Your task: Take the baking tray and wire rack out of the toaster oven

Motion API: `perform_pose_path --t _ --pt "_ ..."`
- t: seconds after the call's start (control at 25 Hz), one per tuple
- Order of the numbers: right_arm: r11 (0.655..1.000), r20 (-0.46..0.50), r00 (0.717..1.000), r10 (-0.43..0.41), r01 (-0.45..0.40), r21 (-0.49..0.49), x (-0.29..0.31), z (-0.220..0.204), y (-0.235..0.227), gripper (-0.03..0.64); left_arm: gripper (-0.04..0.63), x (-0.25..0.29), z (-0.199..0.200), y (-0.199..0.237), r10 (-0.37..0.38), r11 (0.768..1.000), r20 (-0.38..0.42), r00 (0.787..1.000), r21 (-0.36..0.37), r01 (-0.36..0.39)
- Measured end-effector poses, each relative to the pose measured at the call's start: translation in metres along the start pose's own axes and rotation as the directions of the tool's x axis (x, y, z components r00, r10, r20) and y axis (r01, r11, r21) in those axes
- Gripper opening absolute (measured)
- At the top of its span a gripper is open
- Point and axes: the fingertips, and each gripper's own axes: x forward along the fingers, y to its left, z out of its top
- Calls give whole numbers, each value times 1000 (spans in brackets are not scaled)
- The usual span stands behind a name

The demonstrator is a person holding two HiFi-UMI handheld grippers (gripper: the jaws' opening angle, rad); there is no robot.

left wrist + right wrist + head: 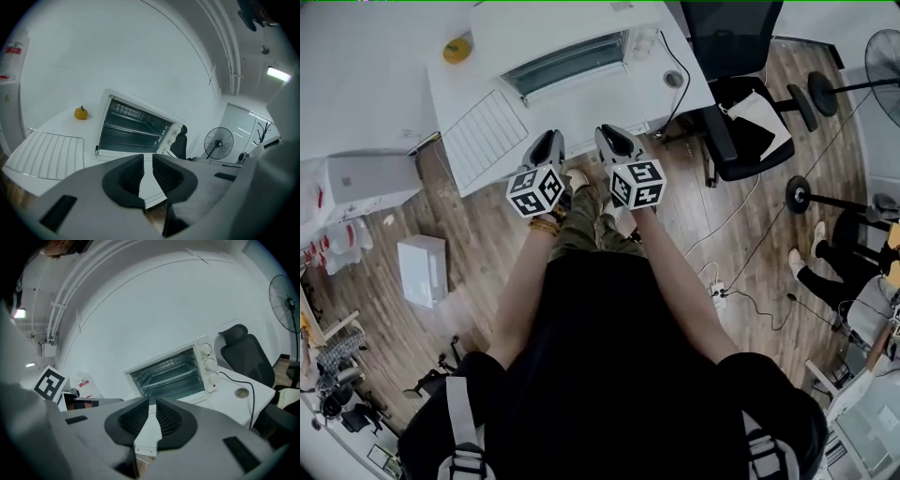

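Note:
The white toaster oven [567, 42] stands at the back of the white table [694, 89] with its door folded down [565, 66]. The wire rack [484, 137] lies flat on the table left of the oven, also in the left gripper view as the wire rack [47, 152]. Inside the oven [171, 373] a flat shelf crosses at mid height; whether it is the baking tray I cannot tell. My left gripper [548, 142] and right gripper [610, 137] hover side by side at the table's front edge, both shut and holding nothing, aimed at the oven [136, 126].
A small orange fruit [81, 113] sits on the table's far left. A black cable [682, 66] and a round grommet [241, 392] lie right of the oven. A black office chair [741, 112] stands to the right, a standing fan [218, 143] beyond. A white box [422, 270] rests on the wood floor.

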Motion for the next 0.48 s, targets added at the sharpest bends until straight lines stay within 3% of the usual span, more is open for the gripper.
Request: perform_pose_path --t 0.16,0.48 --pt "999 -14 1000 19 -18 37 13 7 -8 50 95 15 2 3 -14 997 5 1000 -73 15" --pt "981 -35 999 25 -17 195 50 19 -36 74 103 50 21 22 -14 970 33 999 -243 22"
